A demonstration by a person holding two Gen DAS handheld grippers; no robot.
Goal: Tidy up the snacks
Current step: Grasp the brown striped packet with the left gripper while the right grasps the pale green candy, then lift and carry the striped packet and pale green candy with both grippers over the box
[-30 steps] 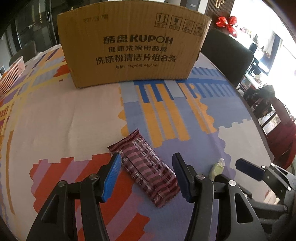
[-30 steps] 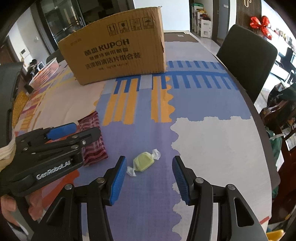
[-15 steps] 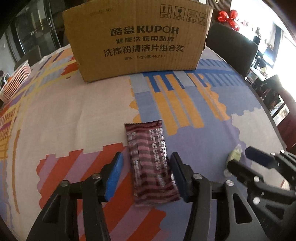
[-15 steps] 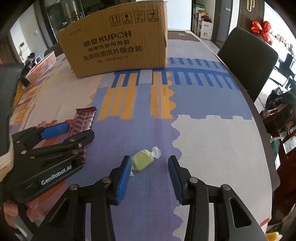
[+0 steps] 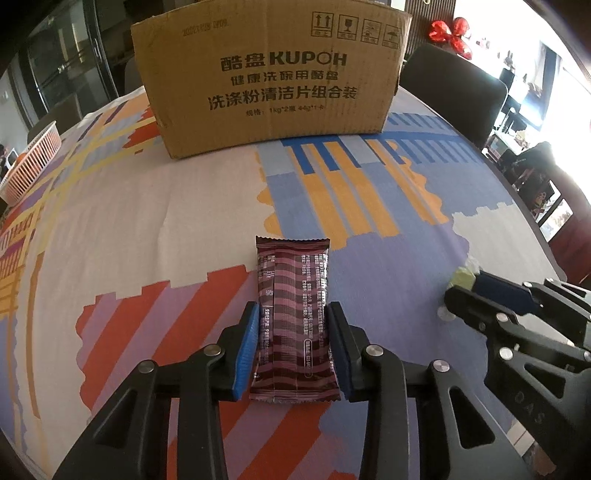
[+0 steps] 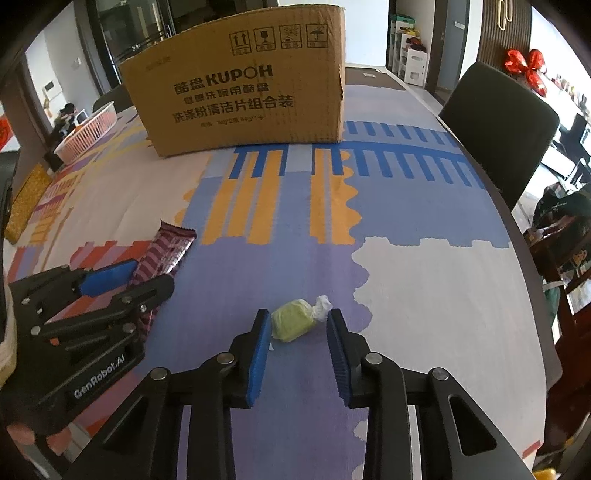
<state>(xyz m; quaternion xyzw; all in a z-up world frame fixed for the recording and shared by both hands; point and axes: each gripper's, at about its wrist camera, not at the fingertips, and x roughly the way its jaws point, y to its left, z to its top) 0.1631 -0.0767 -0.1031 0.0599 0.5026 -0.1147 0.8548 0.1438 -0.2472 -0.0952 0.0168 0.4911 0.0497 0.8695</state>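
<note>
- Since the earlier frames the bar (image 5: 293, 288) has turned. It lay slanted before, and now it points straight toward the box (image 5: 273, 77).
- Both grippers have also brought their jaws closer together.
- Left gripper (image 5: 292, 314): its jaws have just been closing with the bar between them. The blue pads (image 5: 245, 347) now press on the two long sides of the wrapper, at the half that is far from the box.
- The bar is dark red with pink stripes. It lies flat on the cloth (image 5: 147, 221), on the near side of the box and well apart from it.
- Right gripper (image 6: 297, 321): its jaws have just been closing too, and they are clamped on the candy (image 6: 291, 325). One pad is at the green body and the other is at the white twisted end.
- The candy rests on the purple part of the cloth. It is about as far from the box as the bar, off toward the box's right end.
- In the right wrist view the left gripper is seen from the side, with the bar sticking out of it toward the box.
- The box is brown cardboard with dark printed letters. It stands upright at the far part of the table.
- A pink basket (image 5: 31, 162) sits left of the box, near the table's edge.
- A dark chair (image 6: 495, 125) stands right of the box, beside the table.
- A red bow (image 5: 448, 33) hangs behind the chair, farther away than the box.
</note>
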